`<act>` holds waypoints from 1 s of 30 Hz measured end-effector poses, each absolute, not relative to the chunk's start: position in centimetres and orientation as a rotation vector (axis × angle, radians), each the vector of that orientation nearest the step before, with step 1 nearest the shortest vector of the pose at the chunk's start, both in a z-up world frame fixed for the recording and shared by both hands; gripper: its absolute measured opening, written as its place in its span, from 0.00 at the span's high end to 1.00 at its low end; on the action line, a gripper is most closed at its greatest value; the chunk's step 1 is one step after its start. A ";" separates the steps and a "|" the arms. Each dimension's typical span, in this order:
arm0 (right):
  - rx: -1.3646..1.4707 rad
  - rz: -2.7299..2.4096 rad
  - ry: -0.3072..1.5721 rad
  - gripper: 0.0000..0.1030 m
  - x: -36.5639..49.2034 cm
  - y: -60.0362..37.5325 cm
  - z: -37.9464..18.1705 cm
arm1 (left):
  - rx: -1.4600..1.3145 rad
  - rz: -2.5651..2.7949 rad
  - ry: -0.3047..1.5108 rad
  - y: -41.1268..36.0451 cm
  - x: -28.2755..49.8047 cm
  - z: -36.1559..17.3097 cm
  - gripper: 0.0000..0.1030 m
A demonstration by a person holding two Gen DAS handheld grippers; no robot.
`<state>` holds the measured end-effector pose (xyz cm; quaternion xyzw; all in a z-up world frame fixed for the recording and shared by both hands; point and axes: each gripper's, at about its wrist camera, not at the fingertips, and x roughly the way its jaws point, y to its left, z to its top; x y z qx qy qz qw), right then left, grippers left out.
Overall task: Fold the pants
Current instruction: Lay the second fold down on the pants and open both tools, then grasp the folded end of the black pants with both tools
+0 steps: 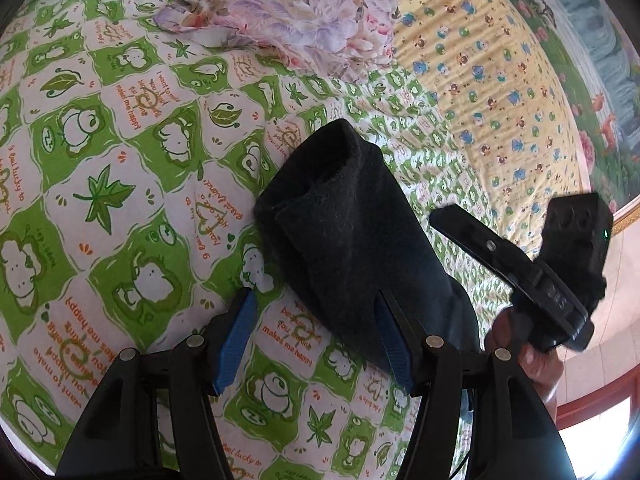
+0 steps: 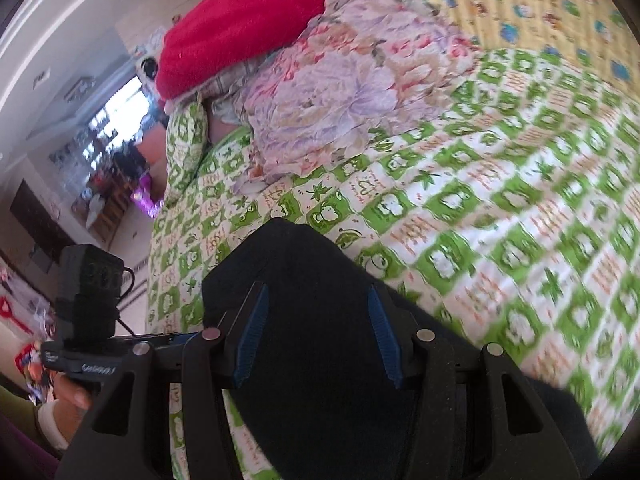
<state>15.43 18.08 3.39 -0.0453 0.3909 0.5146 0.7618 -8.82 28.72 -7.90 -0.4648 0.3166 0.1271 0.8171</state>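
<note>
A: Where are the pants (image 1: 344,236) located?
B: Folded on the green bedsheet (image 1: 120,128); the near end is cut off.
A: Gripper states?
B: Left gripper (image 1: 316,336) and right gripper (image 2: 318,334) are spread wide; nothing is clamped.

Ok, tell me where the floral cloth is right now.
The floral cloth lies bunched at the far end of the green checked bedsheet, under the red blanket and beyond the black pants.

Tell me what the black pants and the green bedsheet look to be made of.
Pants: thick, matte, fuzzy fabric, likely fleece or brushed knit; lint specks and a napped edge show. Bedsheet: thin printed woven cloth, probably cotton; flat, matte, finely wrinkled.
</note>
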 end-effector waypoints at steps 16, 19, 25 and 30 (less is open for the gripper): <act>-0.292 1.291 1.025 0.55 19.7 26.1 0.7 | -0.939 0.330 0.642 29.2 -6.4 -8.3 0.48; -0.284 1.308 1.025 0.67 19.6 26.2 0.7 | -0.913 0.344 0.656 29.3 -5.9 -8.4 0.68; -0.195 1.331 0.976 0.77 19.1 23.8 1.9 | -0.912 0.312 0.651 29.2 -5.8 -7.3 0.78; -0.095 1.339 0.897 0.78 18.1 20.6 4.5 | -0.852 0.279 0.624 27.7 -5.6 -4.2 0.79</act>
